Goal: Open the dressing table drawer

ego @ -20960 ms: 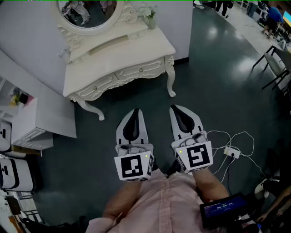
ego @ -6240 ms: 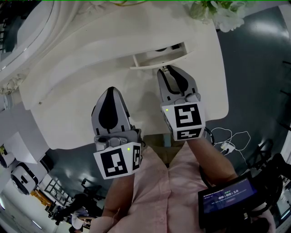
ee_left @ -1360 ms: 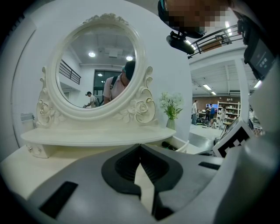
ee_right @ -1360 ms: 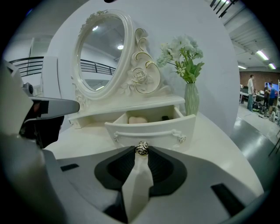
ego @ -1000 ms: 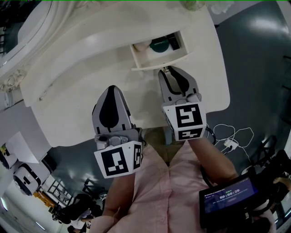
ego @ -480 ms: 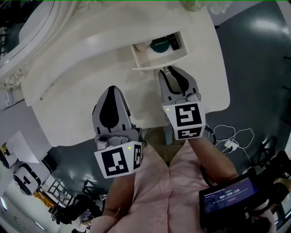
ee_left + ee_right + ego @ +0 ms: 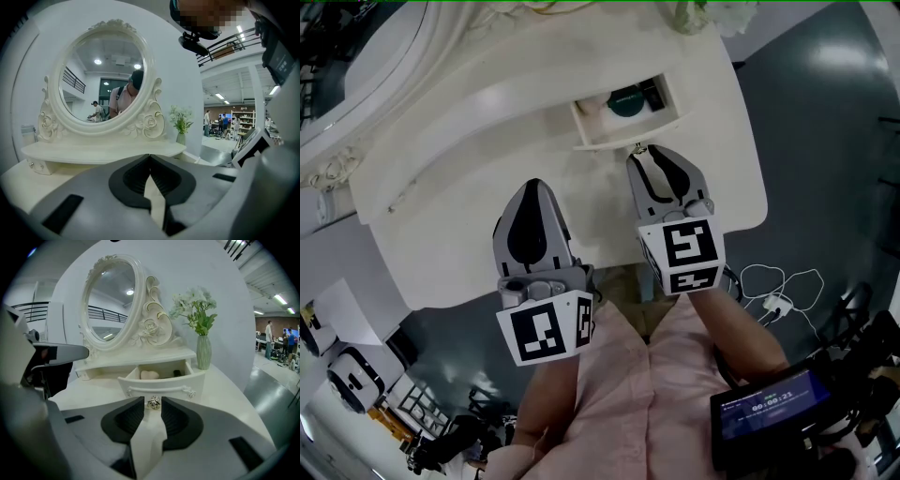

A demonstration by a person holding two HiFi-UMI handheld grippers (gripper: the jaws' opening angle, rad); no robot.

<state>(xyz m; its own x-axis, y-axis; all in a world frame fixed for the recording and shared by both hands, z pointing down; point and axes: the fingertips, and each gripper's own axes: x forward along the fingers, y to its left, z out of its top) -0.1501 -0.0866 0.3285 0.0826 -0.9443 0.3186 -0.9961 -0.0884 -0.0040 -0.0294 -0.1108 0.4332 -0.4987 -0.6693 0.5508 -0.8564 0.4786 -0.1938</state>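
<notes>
- Compared with the head view of some six seconds ago, the drawer [image 7: 614,138] stands farther out of the dressing table [image 7: 469,197], and its inside shows now. Over the last second it sits much as it did.
- Only part of the contents can be read. They include a pale heart-shaped thing [image 7: 149,375], a dark round lid-like thing [image 7: 627,97] and a small dark item [image 7: 177,373] whose kind I cannot tell.
- From the right gripper view, the drawer's own front hides the rest of its inside.
- Both the mirror [image 7: 105,75] and the flower vase [image 7: 203,352] are cut off at the head view's top edge, and the drawer lies outside the left gripper view.
- White with carved trim, the drawer sits in the raised shelf [image 7: 117,363] at the back right of the tabletop. It is pulled towards the person and has a small metal knob [image 7: 153,402] at the middle of its front.
- Jaws of the right gripper [image 7: 640,153] stand apart with the knob between the tips. A thin gap shows on one side, so it reads as released rather than clamped.
- Over the bare tabletop to its left hangs the left gripper [image 7: 532,184], tips clenched together on nothing.
</notes>
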